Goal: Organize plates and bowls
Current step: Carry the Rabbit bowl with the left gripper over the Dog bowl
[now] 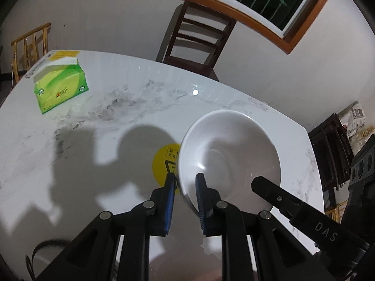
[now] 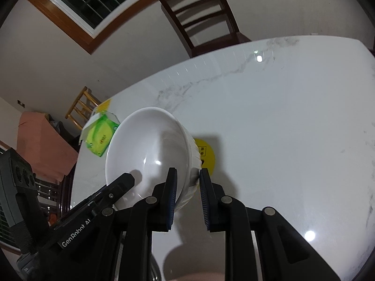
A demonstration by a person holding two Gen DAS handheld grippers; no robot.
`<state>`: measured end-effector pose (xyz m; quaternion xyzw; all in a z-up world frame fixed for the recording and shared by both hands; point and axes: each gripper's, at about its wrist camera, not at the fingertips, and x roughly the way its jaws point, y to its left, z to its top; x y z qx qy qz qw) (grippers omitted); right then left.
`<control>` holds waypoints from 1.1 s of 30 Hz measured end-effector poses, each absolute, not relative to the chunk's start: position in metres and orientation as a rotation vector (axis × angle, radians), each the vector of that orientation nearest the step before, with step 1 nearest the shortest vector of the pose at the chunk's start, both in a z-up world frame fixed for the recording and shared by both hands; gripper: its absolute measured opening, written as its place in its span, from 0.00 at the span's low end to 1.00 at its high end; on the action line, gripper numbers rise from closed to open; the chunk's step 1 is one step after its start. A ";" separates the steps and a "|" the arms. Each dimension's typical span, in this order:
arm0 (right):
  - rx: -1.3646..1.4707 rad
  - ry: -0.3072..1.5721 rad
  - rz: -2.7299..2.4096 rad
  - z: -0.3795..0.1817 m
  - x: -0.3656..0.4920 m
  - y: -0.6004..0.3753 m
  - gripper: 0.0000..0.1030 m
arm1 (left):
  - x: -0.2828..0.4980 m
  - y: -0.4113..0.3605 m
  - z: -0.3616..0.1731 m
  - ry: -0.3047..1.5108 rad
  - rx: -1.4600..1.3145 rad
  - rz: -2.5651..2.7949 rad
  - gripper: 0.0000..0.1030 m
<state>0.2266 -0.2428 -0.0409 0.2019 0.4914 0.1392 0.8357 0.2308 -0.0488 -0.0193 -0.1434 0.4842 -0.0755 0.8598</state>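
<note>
Item, bowl [image 1: 230,154]: white, lifted clear of the table [image 1: 105,121], lower centre in both views; I have left gripper [image 1: 185,182] and right gripper [image 2: 187,178] each clamped on opposite rim walls, equally near, bowl straight ahead of both.

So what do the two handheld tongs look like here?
Both are matte black. The left tongs and right tongs have blue ribbed pads and round silver pivot pins. White lettering: "DAS" on the right one's finger, "GenRobot AI" on the left one's.
</note>
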 end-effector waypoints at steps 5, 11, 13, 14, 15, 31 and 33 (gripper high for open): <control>0.405 0.983 0.300 -0.019 0.194 -0.246 0.19 | 0.194 -0.055 0.001 0.988 -0.246 -0.164 0.17; 0.396 0.935 0.315 -0.003 0.148 -0.249 0.19 | 0.147 -0.059 0.013 0.962 -0.210 -0.163 0.17; 0.397 0.925 0.314 -0.002 0.136 -0.249 0.19 | 0.131 -0.060 0.015 0.957 -0.200 -0.162 0.17; 0.397 0.920 0.315 -0.002 0.130 -0.250 0.19 | 0.125 -0.059 0.016 0.954 -0.200 -0.162 0.17; 0.398 0.914 0.318 -0.001 0.122 -0.251 0.19 | 0.117 -0.060 0.017 0.949 -0.199 -0.165 0.17; 0.418 0.905 0.292 -0.016 0.057 -0.256 0.19 | 0.046 -0.068 0.004 0.977 -0.196 -0.178 0.17; 0.421 0.906 0.286 -0.019 0.051 -0.258 0.19 | 0.042 -0.070 0.002 0.983 -0.194 -0.181 0.17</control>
